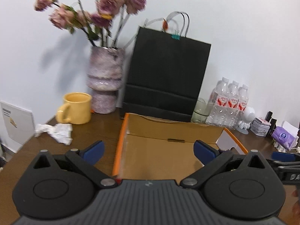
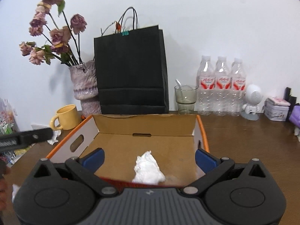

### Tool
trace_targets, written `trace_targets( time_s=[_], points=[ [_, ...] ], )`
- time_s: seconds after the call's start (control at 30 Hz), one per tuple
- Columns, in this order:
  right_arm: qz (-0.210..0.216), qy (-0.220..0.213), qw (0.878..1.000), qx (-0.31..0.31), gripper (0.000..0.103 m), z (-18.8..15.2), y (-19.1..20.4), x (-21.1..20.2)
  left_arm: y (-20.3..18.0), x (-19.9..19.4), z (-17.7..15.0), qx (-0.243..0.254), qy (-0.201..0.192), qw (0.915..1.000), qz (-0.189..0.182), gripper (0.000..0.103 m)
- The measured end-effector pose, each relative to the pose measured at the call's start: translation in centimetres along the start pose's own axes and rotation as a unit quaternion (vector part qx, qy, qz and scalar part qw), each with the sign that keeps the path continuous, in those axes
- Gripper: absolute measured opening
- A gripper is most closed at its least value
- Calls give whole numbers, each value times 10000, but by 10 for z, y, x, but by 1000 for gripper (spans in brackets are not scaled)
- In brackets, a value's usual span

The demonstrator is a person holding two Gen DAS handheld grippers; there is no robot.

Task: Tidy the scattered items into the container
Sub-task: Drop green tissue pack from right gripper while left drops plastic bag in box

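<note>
An open cardboard box with an orange rim point(image 1: 120, 142) point(image 2: 203, 131) sits on the brown table. My left gripper point(image 1: 149, 151) is open and empty, above the box's left edge. A crumpled white paper point(image 1: 56, 131) lies on the table left of the box, by the yellow mug; it also shows in the right wrist view point(image 2: 54, 136). My right gripper point(image 2: 150, 156) is open and empty above the box's near side. A crumpled white tissue point(image 2: 148, 169) lies on the box floor between its fingers. Another white scrap point(image 2: 16, 192) shows at the lower left.
A yellow mug point(image 1: 76, 107) point(image 2: 67, 117), a vase of dried flowers point(image 1: 105, 78) point(image 2: 84, 86) and a black paper bag point(image 1: 166, 75) point(image 2: 131, 71) stand behind the box. A glass point(image 2: 185, 98), three water bottles point(image 2: 221, 86), a white figure point(image 2: 252, 101) and tins stand at the right.
</note>
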State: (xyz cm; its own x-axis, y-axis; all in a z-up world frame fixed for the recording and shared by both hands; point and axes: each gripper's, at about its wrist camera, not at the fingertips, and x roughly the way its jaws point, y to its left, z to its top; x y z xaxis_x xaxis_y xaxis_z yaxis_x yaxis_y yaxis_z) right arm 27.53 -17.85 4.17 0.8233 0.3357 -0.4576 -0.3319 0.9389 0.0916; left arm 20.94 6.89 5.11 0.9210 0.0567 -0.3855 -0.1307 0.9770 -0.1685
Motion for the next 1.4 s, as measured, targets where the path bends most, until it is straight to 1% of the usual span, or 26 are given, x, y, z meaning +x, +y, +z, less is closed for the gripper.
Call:
trace_targets(
  time_s=[0.1,0.2,0.23,0.33,0.47,0.6,0.7,0.77,0.83,0.9,0.93,0.97,1.0,1.03,1.07,1.17,1.4],
  points=[
    [-124,-14,9999,-80,103,-14,-5,-25,15,-25,-13,98,-46,9998,184,103],
    [-209,82,9997,-95,103,-34,-11,-45,32,-44,-33,85,138,9993,333,103],
    [-219,137,9996,-93,103,-42,-12,-51,36,-50,-41,57,220,9992,334,103],
    [-213,400,9990,-65,103,-67,-13,-62,42,-66,-64,56,452,9988,158,103],
    [-173,696,9974,-6,103,-97,-9,-71,42,-83,-89,157,640,9978,54,103],
    [-183,876,9960,-7,103,-115,-1,-73,47,-80,-96,215,661,9970,342,103],
    [-168,961,9952,-48,103,-122,6,-69,55,-65,-93,86,699,9962,510,103],
    [-177,1000,9948,-54,103,-123,9,-65,59,-55,-91,59,772,9956,527,103],
    [-209,1064,9941,-73,103,-124,12,-60,61,-44,-91,68,917,9941,570,97],
    [-237,1144,9931,-95,101,-125,14,-54,60,-37,-93,102,1044,9927,598,70],
    [-238,1183,9926,-124,96,-127,14,-52,61,-35,-95,106,1087,9921,616,62],
    [-227,1210,9923,-152,83,-128,16,-50,61,-34,-96,82,1112,9918,623,49],
    [-207,1231,9921,-157,76,-130,16,-49,62,-36,-97,53,1097,9921,604,46],
    [-209,1188,9926,-165,66,-130,15,-49,63,-37,-98,36,1058,9928,568,44],
    [-238,1132,9931,-169,65,-130,15,-51,63,-40,-97,29,1024,9933,527,41],
    [-138,1012,9948,-16,65,-130,10,-55,63,-47,-96,25,890,9950,448,40],
    [-208,687,9974,85,65,-122,3,-67,58,-71,-88,-27,577,9978,318,40]
  ],
)
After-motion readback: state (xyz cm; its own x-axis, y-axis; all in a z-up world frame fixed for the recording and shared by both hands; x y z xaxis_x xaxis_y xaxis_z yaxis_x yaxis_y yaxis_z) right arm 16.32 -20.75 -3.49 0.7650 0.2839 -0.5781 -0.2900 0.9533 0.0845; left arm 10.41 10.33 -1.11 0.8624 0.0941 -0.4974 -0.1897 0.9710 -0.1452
